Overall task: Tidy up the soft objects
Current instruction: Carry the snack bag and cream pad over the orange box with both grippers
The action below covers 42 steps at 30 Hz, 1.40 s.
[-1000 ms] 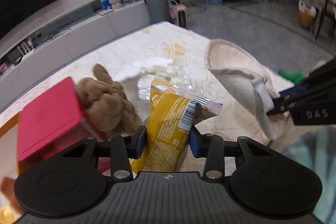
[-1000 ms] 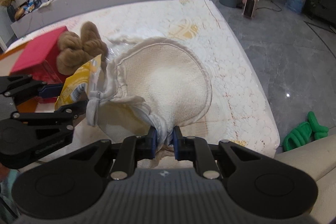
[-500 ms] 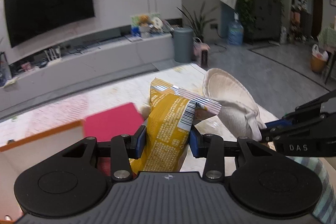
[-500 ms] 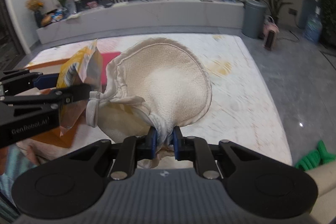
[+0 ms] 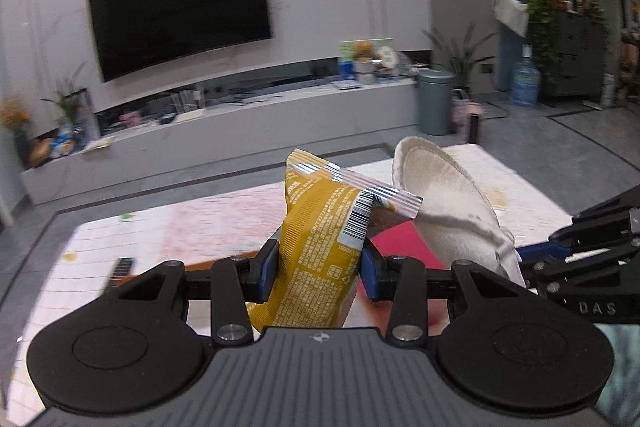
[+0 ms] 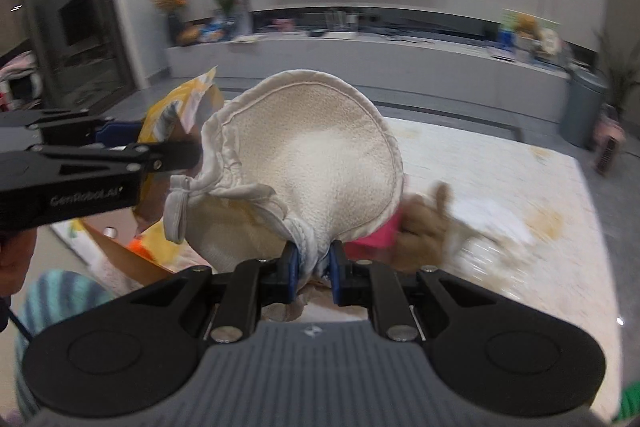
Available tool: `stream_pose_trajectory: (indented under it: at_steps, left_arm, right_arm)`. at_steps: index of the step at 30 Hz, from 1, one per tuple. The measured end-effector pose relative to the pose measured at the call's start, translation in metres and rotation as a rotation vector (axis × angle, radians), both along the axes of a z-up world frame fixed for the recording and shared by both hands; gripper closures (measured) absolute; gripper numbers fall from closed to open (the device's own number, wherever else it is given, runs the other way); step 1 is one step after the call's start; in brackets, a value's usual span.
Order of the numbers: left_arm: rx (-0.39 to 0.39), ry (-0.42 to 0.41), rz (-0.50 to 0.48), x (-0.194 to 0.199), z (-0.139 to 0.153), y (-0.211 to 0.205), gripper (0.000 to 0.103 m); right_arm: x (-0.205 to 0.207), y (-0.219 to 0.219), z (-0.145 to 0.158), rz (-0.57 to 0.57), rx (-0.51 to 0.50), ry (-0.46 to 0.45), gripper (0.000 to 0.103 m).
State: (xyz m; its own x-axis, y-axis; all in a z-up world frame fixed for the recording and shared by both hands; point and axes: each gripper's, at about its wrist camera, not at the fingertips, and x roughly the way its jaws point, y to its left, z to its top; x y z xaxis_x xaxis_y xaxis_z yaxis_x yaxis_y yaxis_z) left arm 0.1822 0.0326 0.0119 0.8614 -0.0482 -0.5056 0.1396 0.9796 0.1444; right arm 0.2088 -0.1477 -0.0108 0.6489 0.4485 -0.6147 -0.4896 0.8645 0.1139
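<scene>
My left gripper [image 5: 318, 269] is shut on a yellow snack bag [image 5: 320, 239], which stands upright between the blue pads with its crimped silver top above them. My right gripper [image 6: 314, 269] is shut on the cuff of a cream cloth mitt [image 6: 316, 163], held up in the air. In the left wrist view the mitt [image 5: 444, 199] hangs just right of the bag, with the right gripper's fingers [image 5: 580, 247] beside it. In the right wrist view the left gripper's fingers [image 6: 120, 151] and the bag [image 6: 176, 107] sit at the left. A brown knotted plush [image 6: 424, 223] lies blurred on the table below.
A pink box [image 5: 400, 243] and an orange-edged cardboard box [image 6: 120, 255] lie under the held things on the pale patterned table [image 5: 200, 227]. A dark remote [image 5: 120, 269] lies at the left. A striped sleeve [image 6: 60, 299] shows low left. A TV wall and console stand behind.
Both grippers rose and tilted upward with the bag and the mitt still gripped. The table and brown plush dropped lower in view and the TV wall came into view.
</scene>
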Motion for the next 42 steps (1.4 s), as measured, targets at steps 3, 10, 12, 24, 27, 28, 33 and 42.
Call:
stream_pose_trajectory:
  at_steps: [3, 10, 12, 24, 27, 28, 33, 42]
  left_arm:
    - [0.018, 0.004, 0.06, 0.008, 0.002, 0.023, 0.056]
    - [0.029, 0.086, 0.166, 0.031, -0.018, 0.073, 0.056]
    - [0.026, 0.119, 0.185, 0.039, -0.027, 0.087, 0.056]
    - [0.094, 0.221, 0.207, 0.063, -0.062, 0.131, 0.056]
    - [0.119, 0.218, 0.183, 0.061, -0.06, 0.128, 0.056]
    - [0.116, 0.218, 0.166, 0.06, -0.06, 0.127, 0.056]
    - [0.122, 0.243, 0.089, 0.061, -0.065, 0.12, 0.056]
    - [0.034, 0.373, 0.109, 0.095, -0.102, 0.14, 0.058]
  right_arm:
    - [0.007, 0.033, 0.003, 0.06, 0.001, -0.003, 0.089]
    - [0.032, 0.108, -0.009, 0.177, -0.03, 0.029, 0.089]
    - [0.044, 0.125, -0.017, 0.193, -0.048, 0.045, 0.089]
    - [0.107, 0.211, -0.068, 0.231, -0.182, 0.177, 0.089]
    - [0.118, 0.223, -0.082, 0.234, -0.215, 0.203, 0.089]
    - [0.121, 0.226, -0.086, 0.235, -0.226, 0.212, 0.089]
    - [0.127, 0.228, -0.1, 0.223, -0.254, 0.239, 0.088]
    - [0.14, 0.223, -0.115, 0.198, -0.28, 0.258, 0.085]
